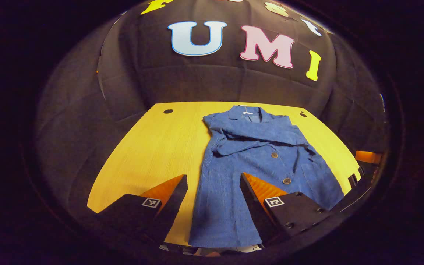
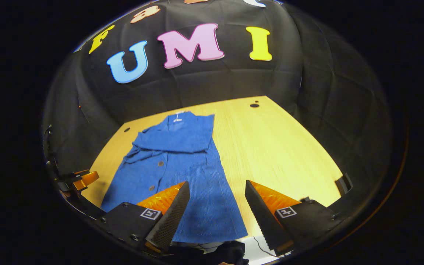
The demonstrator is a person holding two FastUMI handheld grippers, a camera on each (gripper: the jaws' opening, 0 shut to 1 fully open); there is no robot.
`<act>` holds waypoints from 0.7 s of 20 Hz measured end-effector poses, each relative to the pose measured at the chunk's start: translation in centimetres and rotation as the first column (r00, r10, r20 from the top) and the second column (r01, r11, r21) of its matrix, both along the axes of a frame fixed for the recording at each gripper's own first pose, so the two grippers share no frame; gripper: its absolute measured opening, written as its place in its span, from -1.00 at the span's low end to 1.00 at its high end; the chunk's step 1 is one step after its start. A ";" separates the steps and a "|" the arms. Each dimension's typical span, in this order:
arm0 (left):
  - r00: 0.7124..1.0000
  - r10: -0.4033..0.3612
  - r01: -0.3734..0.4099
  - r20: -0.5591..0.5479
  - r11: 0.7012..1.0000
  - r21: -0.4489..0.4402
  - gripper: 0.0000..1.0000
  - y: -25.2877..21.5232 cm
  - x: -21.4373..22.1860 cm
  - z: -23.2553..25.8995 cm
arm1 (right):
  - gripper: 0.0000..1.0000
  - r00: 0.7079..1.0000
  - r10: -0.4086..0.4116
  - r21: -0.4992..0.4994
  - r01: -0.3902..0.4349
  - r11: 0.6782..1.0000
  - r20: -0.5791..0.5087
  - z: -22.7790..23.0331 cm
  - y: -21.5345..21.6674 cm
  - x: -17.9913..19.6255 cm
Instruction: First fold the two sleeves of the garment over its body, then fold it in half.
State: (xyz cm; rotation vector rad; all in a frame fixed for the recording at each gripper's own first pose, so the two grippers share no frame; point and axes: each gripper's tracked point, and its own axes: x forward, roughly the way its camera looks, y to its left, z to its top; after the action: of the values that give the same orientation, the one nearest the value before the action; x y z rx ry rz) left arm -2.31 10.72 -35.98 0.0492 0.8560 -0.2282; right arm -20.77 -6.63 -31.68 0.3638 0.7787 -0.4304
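A blue buttoned garment [image 1: 256, 154] lies flat on the yellow wooden table [image 1: 153, 147], collar toward the far wall, with both sleeves lying across its chest. In the right gripper view the same garment [image 2: 182, 162] lies left of centre. My left gripper [image 1: 214, 184] is open above the garment's near left hem corner, nothing between its fingers. My right gripper [image 2: 217, 191] is open over the near right hem corner. The other gripper [image 1: 366, 165] shows at the right edge of the left gripper view, and at the left edge [image 2: 76, 180] of the right gripper view.
The table [image 2: 289, 147] has bare wood on either side of the garment and small dark holes [image 1: 168, 111] near its far corners. A black cloth wall rises behind it. Past the near table edge lie a dark cloth and a cable [image 2: 260, 246].
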 end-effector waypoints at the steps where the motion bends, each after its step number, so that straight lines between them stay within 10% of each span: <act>1: 1.000 0.004 -0.004 -0.031 1.000 -0.007 0.70 0.4 -0.8 -1.0 | 0.95 1.000 -0.003 0.020 0.003 1.000 -0.030 -1.0 0.6 -0.8; 14: 0.972 -0.001 0.022 -0.235 0.996 0.088 0.71 2.2 -5.0 -7.4 | 0.99 0.937 0.014 0.179 0.052 0.983 -0.349 -10.2 2.6 -6.6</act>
State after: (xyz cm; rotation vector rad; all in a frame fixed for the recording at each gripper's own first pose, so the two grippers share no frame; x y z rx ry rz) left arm -7.34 12.95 -43.40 0.1128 1.1020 -0.2090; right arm -27.36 -4.05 -41.85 0.4766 1.1685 -0.4482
